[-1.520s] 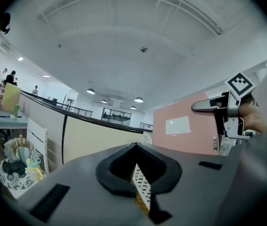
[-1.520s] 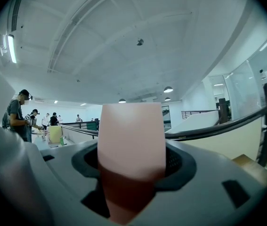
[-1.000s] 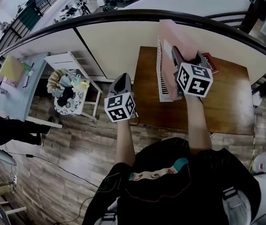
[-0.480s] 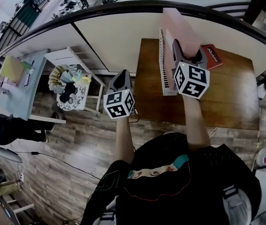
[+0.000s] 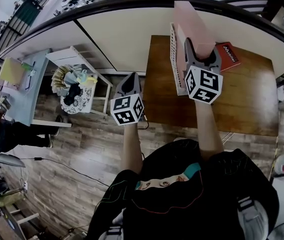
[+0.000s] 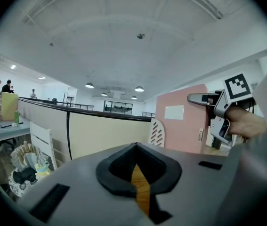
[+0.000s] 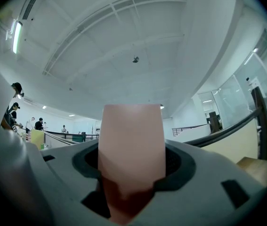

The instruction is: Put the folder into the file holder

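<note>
In the right tool (image 7: 131, 185), pink folder (image 7: 131, 135)

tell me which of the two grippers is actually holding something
The right gripper: its jaws are clamped on the upright pink folder, over the wooden table. The left gripper is off the table's left edge, jaws together with nothing between them.

**Right gripper and folder: slight shift toward 12 o'clock**
In the head view, the right gripper (image 5: 195, 48), clamped on the pink folder (image 5: 188, 20), has eased toward 12 o'clock alongside the white file holder (image 5: 175, 54). The table (image 5: 242, 104) now sits higher in frame.
</note>
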